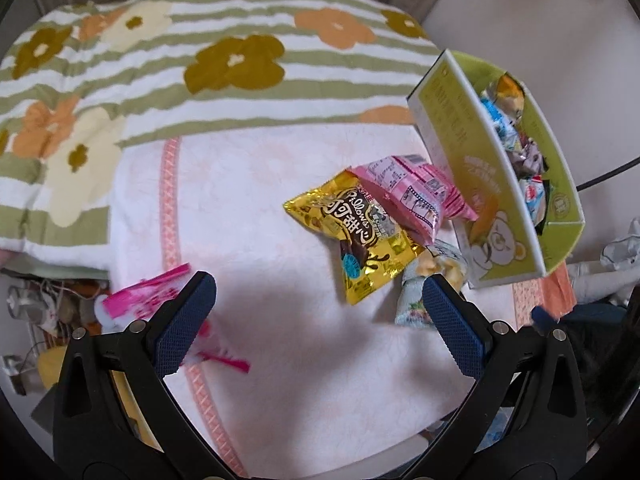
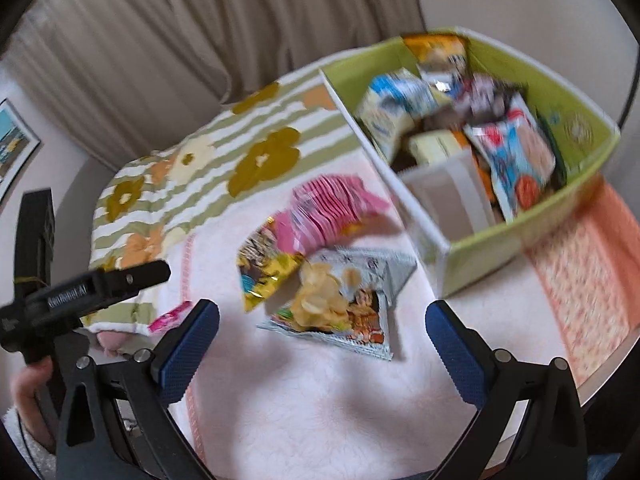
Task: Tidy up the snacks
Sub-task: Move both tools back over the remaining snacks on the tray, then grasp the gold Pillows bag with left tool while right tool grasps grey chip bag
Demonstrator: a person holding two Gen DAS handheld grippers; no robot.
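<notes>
**Snacks half-sorted on a cloth-covered surface**

Beige curtains (image 2: 160, 40) hang behind a surface draped in a pale pink cloth (image 1: 260, 208), with a green-and-white striped towel (image 1: 160, 60) printed with big flowers lying across its far side. At the right stands a lime-green box (image 2: 520, 236) with white edges, already packed with wrapped snacks – blue-and-white packets, an orange one, a few I cannot make out through the blur.

Three bags lie loose on the pink cloth just beside the box. A gold packet (image 1: 360, 236) with dark lettering lies flat, and a pink packet (image 1: 404, 192) overlaps its upper edge, reaching almost to the box wall. Below them lies a pale blue chip bag (image 2: 344, 304) showing crisps on its front, touching the gold one at a corner. Well apart from these, near the left edge of the cloth, lies a bright magenta wrapper (image 1: 152, 300), partly hidden behind a blue pad of the near tool.

The left gripper (image 1: 320, 304) hovers above the cloth with its jaws spread wide and nothing between them. The right gripper (image 2: 322, 334) hangs over the chip bag, its jaws likewise wide apart and empty. In the right wrist view the other tool's black body juts in at the left edge, with a hand (image 2: 28, 392) in a fuzzy white sleeve (image 2: 28, 448) wrapped round its handle.
</notes>
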